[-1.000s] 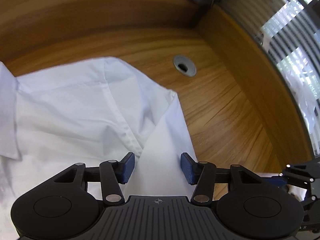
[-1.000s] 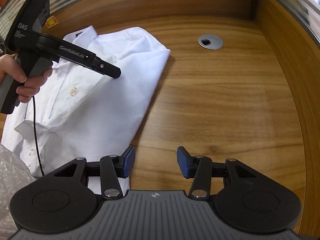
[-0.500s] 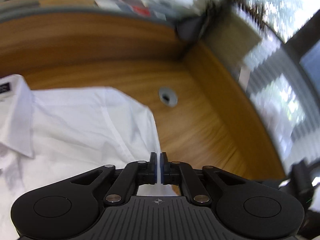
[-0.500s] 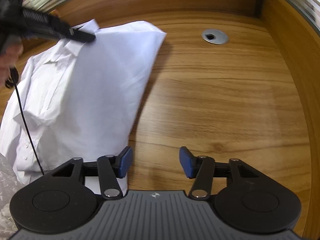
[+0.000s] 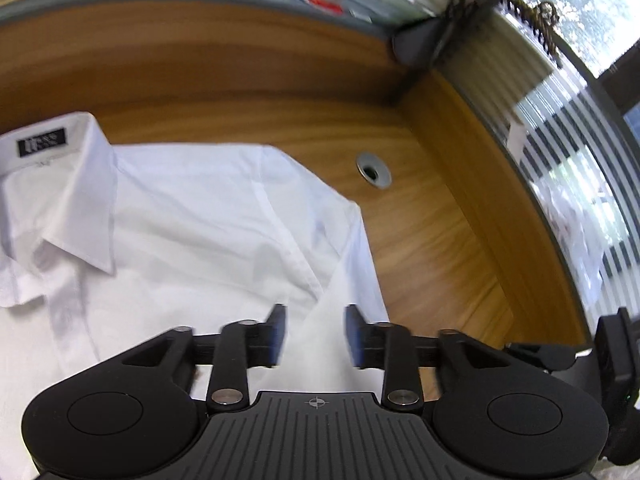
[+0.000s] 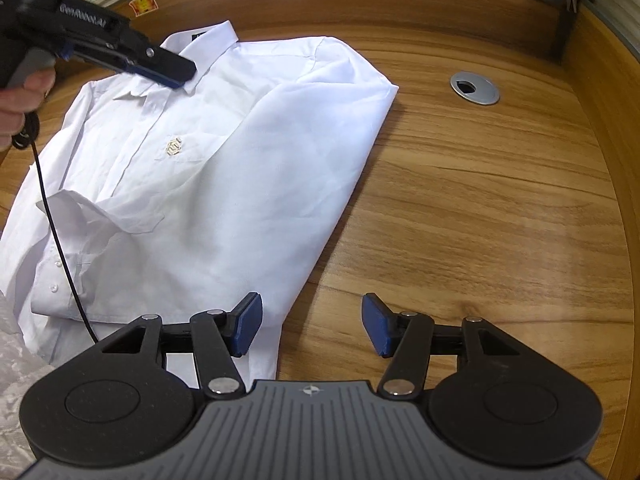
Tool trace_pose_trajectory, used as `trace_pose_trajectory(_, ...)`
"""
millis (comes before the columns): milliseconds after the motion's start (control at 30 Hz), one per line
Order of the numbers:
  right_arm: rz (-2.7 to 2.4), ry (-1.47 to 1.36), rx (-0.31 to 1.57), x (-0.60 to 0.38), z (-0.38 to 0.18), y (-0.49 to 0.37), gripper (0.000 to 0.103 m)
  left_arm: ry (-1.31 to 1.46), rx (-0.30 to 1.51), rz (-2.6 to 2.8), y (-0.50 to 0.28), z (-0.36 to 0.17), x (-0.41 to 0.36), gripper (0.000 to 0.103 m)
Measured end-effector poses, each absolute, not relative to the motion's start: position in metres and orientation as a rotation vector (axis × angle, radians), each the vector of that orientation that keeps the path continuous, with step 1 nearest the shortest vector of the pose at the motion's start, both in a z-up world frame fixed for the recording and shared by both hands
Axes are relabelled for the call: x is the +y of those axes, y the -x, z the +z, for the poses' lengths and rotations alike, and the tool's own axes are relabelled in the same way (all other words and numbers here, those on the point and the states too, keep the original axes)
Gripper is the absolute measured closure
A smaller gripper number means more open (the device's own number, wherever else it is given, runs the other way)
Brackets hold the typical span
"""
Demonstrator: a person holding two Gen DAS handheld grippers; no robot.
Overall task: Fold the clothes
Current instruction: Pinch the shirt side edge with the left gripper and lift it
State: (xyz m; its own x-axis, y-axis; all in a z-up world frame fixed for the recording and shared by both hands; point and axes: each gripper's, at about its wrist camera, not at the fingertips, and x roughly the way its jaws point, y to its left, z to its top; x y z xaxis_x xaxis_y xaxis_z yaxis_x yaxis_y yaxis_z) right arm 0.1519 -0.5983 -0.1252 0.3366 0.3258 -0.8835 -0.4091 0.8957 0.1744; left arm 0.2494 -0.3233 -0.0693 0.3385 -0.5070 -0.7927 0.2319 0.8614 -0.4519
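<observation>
A white button-up shirt (image 6: 224, 168) lies face up on the wooden desk (image 6: 480, 208), its right side folded in over the front. Its collar (image 5: 60, 184) with a dark label shows at the upper left of the left wrist view. My left gripper (image 5: 315, 334) stands open just above the folded edge, with cloth under the gap but not pinched. The right wrist view has the left gripper (image 6: 182, 74) near the collar, held by a hand (image 6: 20, 96). My right gripper (image 6: 312, 330) is open at the shirt's lower right edge, its left pad over cloth and its right pad over bare wood.
A round metal cable grommet (image 6: 475, 87) sits in the desk to the right of the shirt. A raised wooden rim (image 6: 600, 92) runs along the desk's right and far sides. A black cable (image 6: 60, 248) hangs across the shirt's left part. Bubble wrap (image 6: 12, 360) lies at the lower left.
My left gripper shut on the shirt's side fold and lifted it half a second ago; now it has opened and the fold lies flat over the front. The right gripper stayed open.
</observation>
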Motion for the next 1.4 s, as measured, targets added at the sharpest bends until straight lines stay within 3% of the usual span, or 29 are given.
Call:
trace_pose_trajectory(33,0.478,0.08,1.131,-0.599,-0.125,-0.151,0.04,0.273,1.14,-0.497,-0.25,-0.072,-0.326,0.046)
trace_pose_trajectory(167,0.469,0.061,1.142,-0.604,-0.127,-0.148,0.04,0.246,1.178,-0.524,-0.258,-0.087,-0.341,0.03)
trace_pose_trajectory(333,0.452,0.051,1.163,-0.608,-0.132,-0.145,0.04,0.199,1.196,-0.543,-0.273,-0.106,-0.357,0.024)
trace_pose_trajectory(533,0.426,0.04,1.175,-0.613,-0.134,-0.146,0.04,0.233,1.232,-0.636,-0.289,-0.122,-0.373,0.025)
trace_pose_trajectory(633,0.418,0.036,1.181,-0.615,-0.135,-0.147,0.04,0.228,1.251,-0.698,-0.288,-0.125,-0.382,0.041)
trace_pose_trajectory(700,0.417,0.037,1.185,-0.615,-0.136,-0.148,0.039,0.198,1.238,-0.721,-0.282,-0.122,-0.385,0.057)
trace_pose_trajectory(767,0.417,0.039,1.187,-0.615,-0.136,-0.148,0.039,0.18,1.222,-0.736,-0.276,-0.118,-0.385,0.086)
trace_pose_trajectory(800,0.418,0.038,1.187,-0.615,-0.136,-0.149,0.039,0.186,1.211,-0.732,-0.274,-0.115,-0.381,0.089)
trace_pose_trajectory(1000,0.442,0.047,1.182,-0.611,-0.137,-0.151,0.039,0.33,1.148,-0.715,-0.265,-0.089,-0.347,0.096)
trace_pose_trajectory(1400,0.549,0.001,1.12,-0.602,-0.125,-0.154,0.033,0.53,1.054,-0.682,-0.256,-0.048,-0.312,0.098)
